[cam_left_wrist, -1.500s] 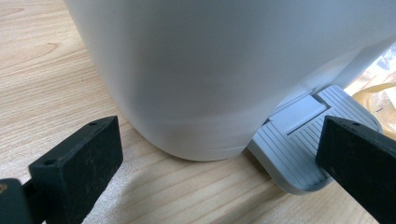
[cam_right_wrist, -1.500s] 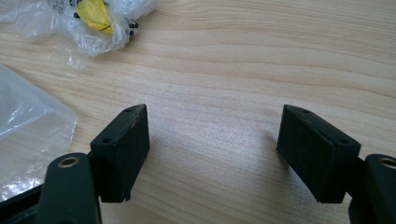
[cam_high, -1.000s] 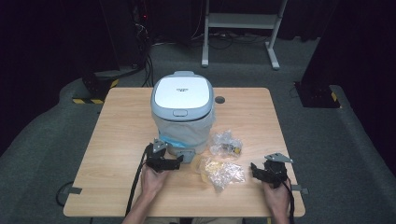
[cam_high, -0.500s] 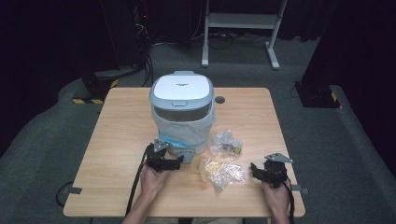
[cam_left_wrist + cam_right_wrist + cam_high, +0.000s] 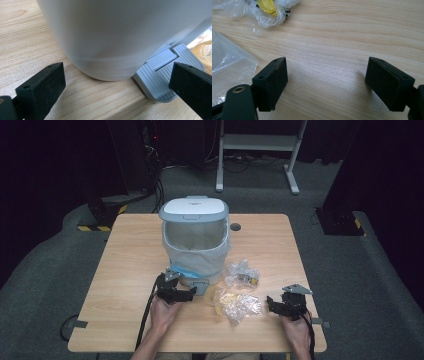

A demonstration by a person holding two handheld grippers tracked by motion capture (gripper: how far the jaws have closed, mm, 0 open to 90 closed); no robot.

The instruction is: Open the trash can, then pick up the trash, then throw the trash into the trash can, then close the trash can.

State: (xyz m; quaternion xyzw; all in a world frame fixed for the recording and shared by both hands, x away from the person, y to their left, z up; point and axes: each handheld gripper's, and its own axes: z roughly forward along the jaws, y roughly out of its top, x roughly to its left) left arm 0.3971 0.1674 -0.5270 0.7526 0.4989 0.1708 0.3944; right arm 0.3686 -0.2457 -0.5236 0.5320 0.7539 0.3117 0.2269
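Note:
A white pedal bin (image 5: 195, 245) with a plastic liner stands mid-table, its lid (image 5: 194, 208) raised. My left gripper (image 5: 187, 294) sits at the bin's base, open; in the left gripper view its jaws (image 5: 117, 85) straddle the bin wall (image 5: 120, 35) and the grey pedal (image 5: 165, 75), the right jaw over the pedal. My right gripper (image 5: 270, 304) rests low at the front right. Its jaws (image 5: 325, 75) have just been opening and stand open over bare wood. A crumpled clear bag (image 5: 235, 304) lies between the two grippers.
A second clear wrapper with something yellow inside (image 5: 241, 274) lies right of the bin, also seen at the top of the right gripper view as the yellow wrapper (image 5: 268, 7). A cable hole (image 5: 235, 226) marks the table's far side. Dark floor and a stand lie beyond.
The bin's lid has swung up from flat and closed to open, showing the liner inside. Both hands have stayed where they were.

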